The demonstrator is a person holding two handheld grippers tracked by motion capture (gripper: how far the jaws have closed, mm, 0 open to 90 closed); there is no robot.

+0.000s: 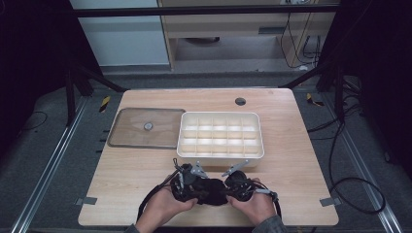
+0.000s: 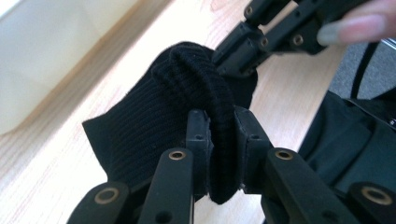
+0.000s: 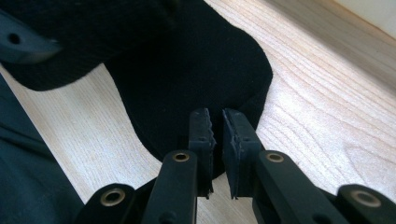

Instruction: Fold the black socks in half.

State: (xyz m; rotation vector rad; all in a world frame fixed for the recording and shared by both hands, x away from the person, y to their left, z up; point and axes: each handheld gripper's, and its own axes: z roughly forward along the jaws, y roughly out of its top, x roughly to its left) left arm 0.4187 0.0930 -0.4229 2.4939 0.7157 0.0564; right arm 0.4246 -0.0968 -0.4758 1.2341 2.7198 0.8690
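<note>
In the lower middle of the high view we see two hands, each holding one gripper, and between them one black sock (image 1: 210,190) bunched on the wooden table (image 1: 301,165).

The left gripper (image 2: 219,128), seen in its own view at bottom centre, has its jaws drawn in on the sock's (image 2: 177,107) ribbed cuff: a thick fold of knit sits squeezed between the two pads. In the upper right of that view the other gripper reaches into the same sock, with a fingertip of the person at the frame's edge.

The right gripper (image 3: 218,126), in its own view at bottom centre, has its jaws nearly together, leaving only a thin slit. They pinch the rounded edge of the sock (image 3: 196,74), whose cloth fills the upper middle of that frame.

Counting what lies on the table in the high view: one white compartment tray (image 1: 220,155) at centre, just above the grippers, its cells in three rows of five; one clear lid (image 1: 126,131) with one round knob, to the tray's left; one dark round hole (image 1: 240,101) above the tray.
</note>
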